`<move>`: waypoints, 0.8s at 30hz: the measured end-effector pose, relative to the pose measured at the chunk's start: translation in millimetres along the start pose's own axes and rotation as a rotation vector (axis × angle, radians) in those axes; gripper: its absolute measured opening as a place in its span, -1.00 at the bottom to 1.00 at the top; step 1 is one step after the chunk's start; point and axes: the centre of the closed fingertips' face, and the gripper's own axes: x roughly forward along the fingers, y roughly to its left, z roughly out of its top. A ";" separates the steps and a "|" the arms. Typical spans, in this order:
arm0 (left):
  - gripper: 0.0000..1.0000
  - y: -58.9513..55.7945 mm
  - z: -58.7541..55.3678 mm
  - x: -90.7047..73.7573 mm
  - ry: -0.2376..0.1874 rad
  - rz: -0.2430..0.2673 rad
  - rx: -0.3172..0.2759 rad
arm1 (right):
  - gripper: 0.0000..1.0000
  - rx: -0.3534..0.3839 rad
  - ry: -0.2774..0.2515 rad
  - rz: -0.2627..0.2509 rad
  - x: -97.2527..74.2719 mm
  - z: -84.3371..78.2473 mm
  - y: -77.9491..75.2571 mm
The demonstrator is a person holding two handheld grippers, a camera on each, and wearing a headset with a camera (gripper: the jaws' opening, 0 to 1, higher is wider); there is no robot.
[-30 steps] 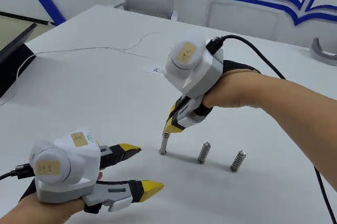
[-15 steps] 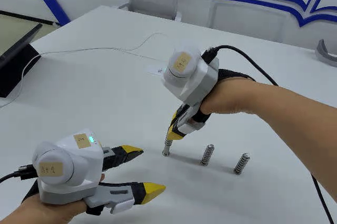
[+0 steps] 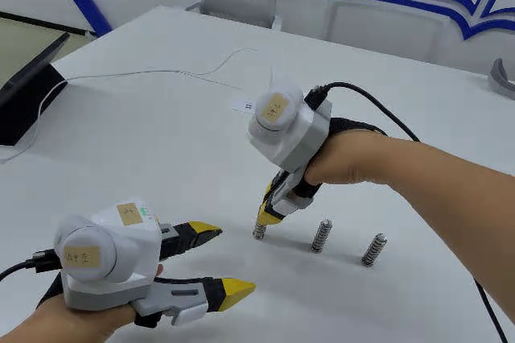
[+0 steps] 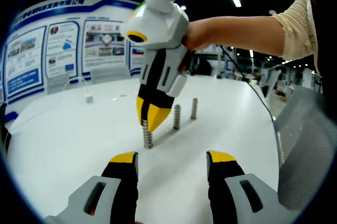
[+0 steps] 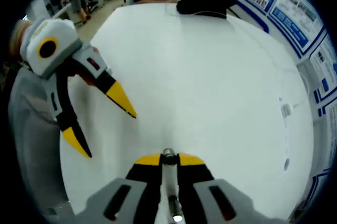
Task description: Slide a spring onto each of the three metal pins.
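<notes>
Tabletop point(image 3: 145, 117); right gripper point(image 3: 265, 217) label point(image 3: 273, 106) seemingly illegible.

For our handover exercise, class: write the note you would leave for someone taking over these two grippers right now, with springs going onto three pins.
Right gripper: points down, jaws closed on the top of the leftmost spring, which stands on its pin on the white table.
Left gripper: open, holding nothing, low at the near left.
Done: the middle spring and right spring stand upright in a row with it, apparently on their pins.
Left: check that the leftmost spring is fully seated; if so, probably just release and lift the right gripper away.
</notes>
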 end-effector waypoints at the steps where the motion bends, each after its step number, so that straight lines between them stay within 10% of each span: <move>1: 0.06 0.1 -0.2 0.0 0.000 0.000 -0.001 | -0.76 0.002 0.000 0.005 -0.1 0.1 1.2; 24: 0.07 -0.1 -0.1 2.1 0.001 0.000 0.000 | -0.73 -0.012 -0.005 0.006 5.0 -0.5 7.7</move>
